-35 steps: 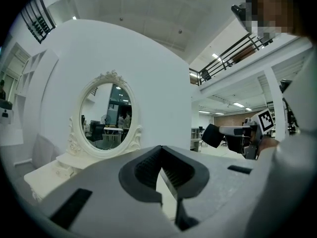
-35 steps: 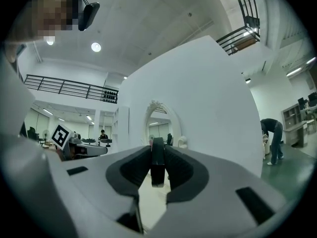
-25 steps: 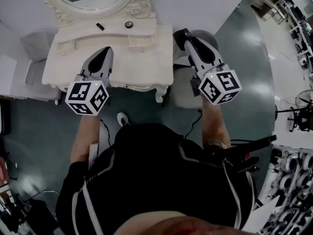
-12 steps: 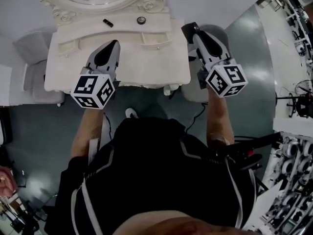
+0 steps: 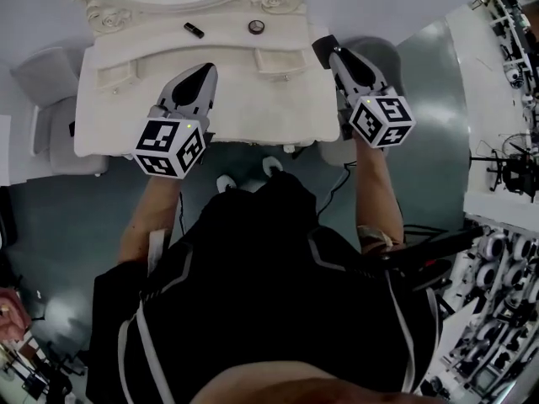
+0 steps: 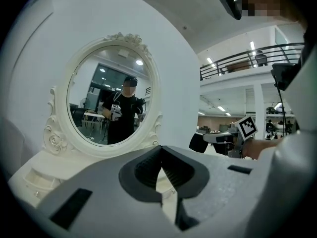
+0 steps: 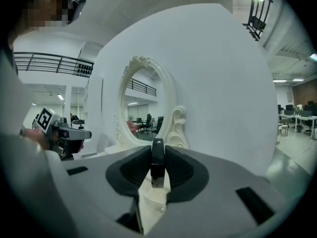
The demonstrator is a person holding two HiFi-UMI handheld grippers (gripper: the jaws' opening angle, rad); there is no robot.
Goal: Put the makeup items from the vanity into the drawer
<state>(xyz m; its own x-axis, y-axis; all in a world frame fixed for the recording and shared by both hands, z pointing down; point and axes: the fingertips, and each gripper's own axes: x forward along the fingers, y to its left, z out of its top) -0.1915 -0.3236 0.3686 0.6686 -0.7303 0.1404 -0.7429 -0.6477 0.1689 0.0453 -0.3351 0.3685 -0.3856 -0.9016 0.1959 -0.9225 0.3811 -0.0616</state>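
The white vanity (image 5: 253, 108) stands under an oval mirror (image 6: 110, 103). On its back ledge lie a small black tube (image 5: 194, 29) and a round black compact (image 5: 256, 27). Two small drawers (image 5: 274, 60) sit in the raised tier. My left gripper (image 5: 205, 71) hovers over the tabletop with its jaws closed tip to tip and nothing between them (image 6: 160, 163). My right gripper (image 5: 323, 50) is at the vanity's right edge, shut on a thin black makeup item (image 7: 157, 163) held edge-on between the pads.
A grey seat (image 5: 46, 82) stands left of the vanity and another (image 5: 379, 61) at its right, below my right gripper. White wall runs behind the mirror. The person's white shoes (image 5: 271, 167) are at the vanity's front edge. Racks and equipment (image 5: 505, 251) fill the far right.
The person has stepped closer to the vanity. Both grippers now reach further over it, the left above the tabletop, the right at its right edge. Neither gripper's jaws have visibly changed.
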